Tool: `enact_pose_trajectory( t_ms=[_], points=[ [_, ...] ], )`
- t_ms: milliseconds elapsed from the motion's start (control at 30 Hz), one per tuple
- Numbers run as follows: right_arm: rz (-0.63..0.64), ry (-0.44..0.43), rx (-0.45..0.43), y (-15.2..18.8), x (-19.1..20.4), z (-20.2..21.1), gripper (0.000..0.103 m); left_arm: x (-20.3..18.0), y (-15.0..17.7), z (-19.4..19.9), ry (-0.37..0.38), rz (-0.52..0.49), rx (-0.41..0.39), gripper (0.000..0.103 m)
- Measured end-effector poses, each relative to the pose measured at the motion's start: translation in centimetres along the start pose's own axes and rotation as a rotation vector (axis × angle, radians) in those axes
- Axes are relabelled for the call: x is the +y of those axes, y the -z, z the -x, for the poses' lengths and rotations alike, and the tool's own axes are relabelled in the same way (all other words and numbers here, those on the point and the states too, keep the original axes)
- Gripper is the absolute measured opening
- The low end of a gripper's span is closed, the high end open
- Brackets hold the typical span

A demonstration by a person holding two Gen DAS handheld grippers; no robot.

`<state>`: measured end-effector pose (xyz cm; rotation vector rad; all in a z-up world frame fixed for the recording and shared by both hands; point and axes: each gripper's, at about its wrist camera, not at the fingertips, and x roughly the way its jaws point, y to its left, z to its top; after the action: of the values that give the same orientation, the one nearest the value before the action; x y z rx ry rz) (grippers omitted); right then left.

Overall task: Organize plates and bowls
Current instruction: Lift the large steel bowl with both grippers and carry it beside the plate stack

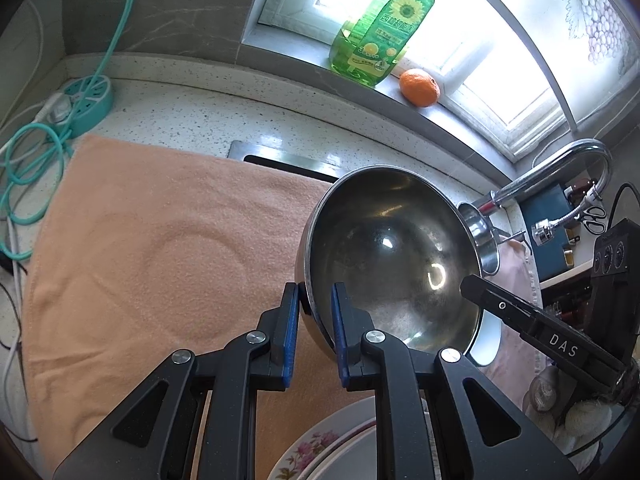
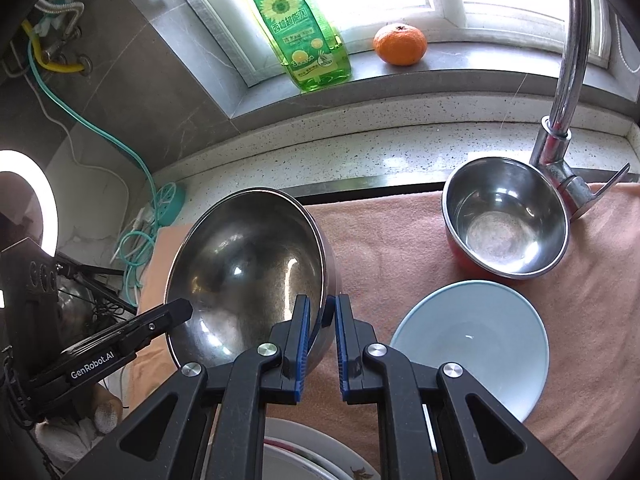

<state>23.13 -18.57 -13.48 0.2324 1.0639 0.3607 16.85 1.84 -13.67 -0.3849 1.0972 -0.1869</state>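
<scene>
Item: large round stainless-steel bowl (image 2: 248, 272), carried clear of the peach terry towel (image 1: 140, 240) that covers the speckled stone counter (image 1: 192, 116), tilted with its hollow toward the cameras, above the towel's middle stretch. Held by two tools: the left gripper (image 1: 315, 336), blue pads pinching the rim on the bowl's left side, one pad inside and one outside; the right gripper (image 2: 322, 340), blue pads likewise nipped onto the opposite rim. Both pairs of jaws stand almost together, parted only by the thin steel wall. Other ware: small red-sided steel bowl (image 2: 506, 216), upright near the towel's back edge beside the chrome tap (image 2: 568, 80); pale blue shallow dish (image 2: 472, 344), in front of it on the towel; white flower-patterned plates (image 1: 320, 448), at the near edge beneath the grippers, seemingly stacked, count not legible. Not part of the job: green detergent bottle (image 2: 304, 36) and orange tangerine (image 2: 400, 44) on the window sill; teal power strip (image 1: 88, 100) at the counter's far left corner. Progress, as judged: early to middling; only the plates appear grouped, the large bowl is in transit with no resting place shown, and the small bowl and blue dish stand apart, still to be nested or sorted.
</scene>
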Motion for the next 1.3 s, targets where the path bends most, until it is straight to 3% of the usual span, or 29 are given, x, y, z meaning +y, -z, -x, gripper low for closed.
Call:
enact_pose_trajectory(
  t_ms=[767,1300],
  points=[
    [0.063,-0.051,0.011,4.3,5.1,1.5,0.011,3.3,3.6,5.3,-0.049,0.039,-0.055,0.014],
    [0.119,-0.104,0.087,8.4,9.8,-0.4,0.011,7.5,8.0,8.6,-0.116,0.112,-0.061,0.014]
  ],
)
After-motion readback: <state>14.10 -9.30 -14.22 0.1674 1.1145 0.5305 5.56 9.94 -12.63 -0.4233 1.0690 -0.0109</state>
